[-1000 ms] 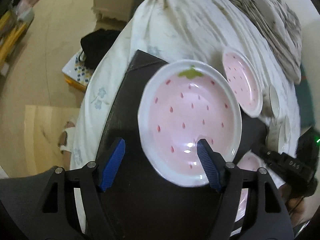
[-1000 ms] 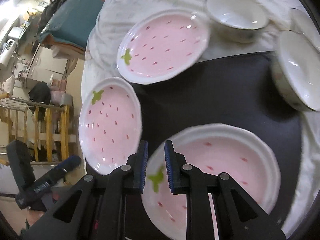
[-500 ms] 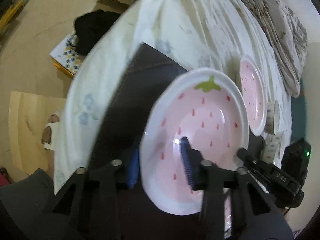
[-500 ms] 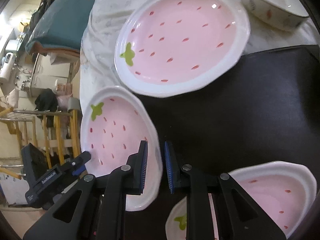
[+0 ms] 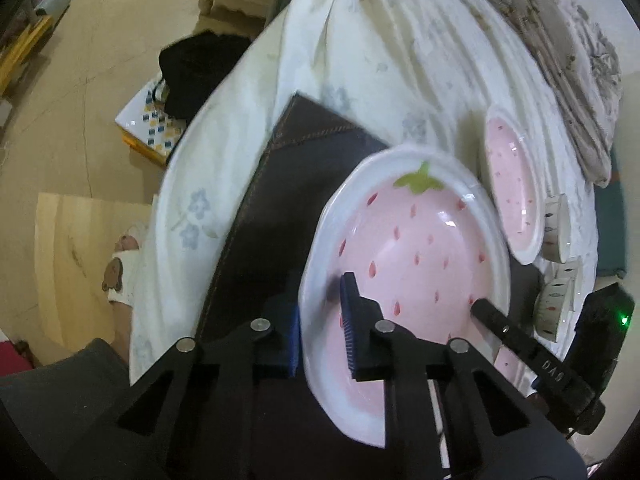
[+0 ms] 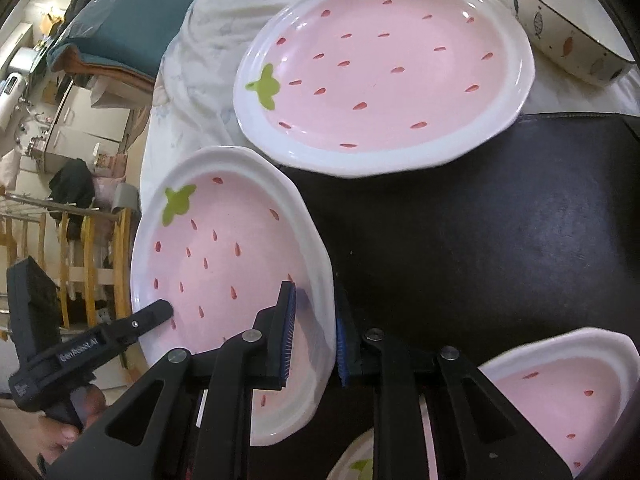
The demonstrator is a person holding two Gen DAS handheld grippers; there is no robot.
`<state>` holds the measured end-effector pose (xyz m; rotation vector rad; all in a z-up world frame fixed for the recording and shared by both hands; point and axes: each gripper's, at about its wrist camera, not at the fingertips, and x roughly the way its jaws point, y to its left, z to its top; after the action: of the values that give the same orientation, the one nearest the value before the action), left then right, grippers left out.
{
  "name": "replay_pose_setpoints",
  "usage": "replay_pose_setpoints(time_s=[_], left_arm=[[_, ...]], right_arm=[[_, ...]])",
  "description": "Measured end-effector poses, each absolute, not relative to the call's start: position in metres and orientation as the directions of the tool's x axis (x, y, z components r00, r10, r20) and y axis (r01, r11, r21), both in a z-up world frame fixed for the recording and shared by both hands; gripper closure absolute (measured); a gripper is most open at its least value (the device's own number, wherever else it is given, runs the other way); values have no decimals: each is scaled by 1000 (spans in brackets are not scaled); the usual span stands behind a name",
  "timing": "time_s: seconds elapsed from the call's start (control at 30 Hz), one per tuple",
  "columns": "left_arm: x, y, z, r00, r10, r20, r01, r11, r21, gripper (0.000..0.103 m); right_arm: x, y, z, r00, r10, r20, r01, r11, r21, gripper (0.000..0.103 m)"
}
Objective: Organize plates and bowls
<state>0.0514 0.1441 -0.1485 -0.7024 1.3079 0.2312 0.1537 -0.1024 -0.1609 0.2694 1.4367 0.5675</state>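
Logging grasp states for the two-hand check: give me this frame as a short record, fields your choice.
left gripper: shut on the held plate at its rim; plate tilted
right gripper: pads straddle another part of the same rim; clamped or not, unclear
far plate: partly on the mat, partly on the cloth
near plate: on the mat
bowl: on the cloth, beside the far plate
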Motion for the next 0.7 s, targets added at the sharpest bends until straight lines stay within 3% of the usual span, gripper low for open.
replay_pose_setpoints(time_s=[0.33, 0.7], left_arm=[[34, 118, -93, 372, -253, -893, -425, 809, -406, 90], [37, 17, -78, 317, -352, -881, -194, 885, -423, 90]], right_arm=[[129, -120, -111, 91, 549, -831, -275, 816, 509, 88], [87, -214, -64, 193, 516, -834, -223, 851, 475, 88]])
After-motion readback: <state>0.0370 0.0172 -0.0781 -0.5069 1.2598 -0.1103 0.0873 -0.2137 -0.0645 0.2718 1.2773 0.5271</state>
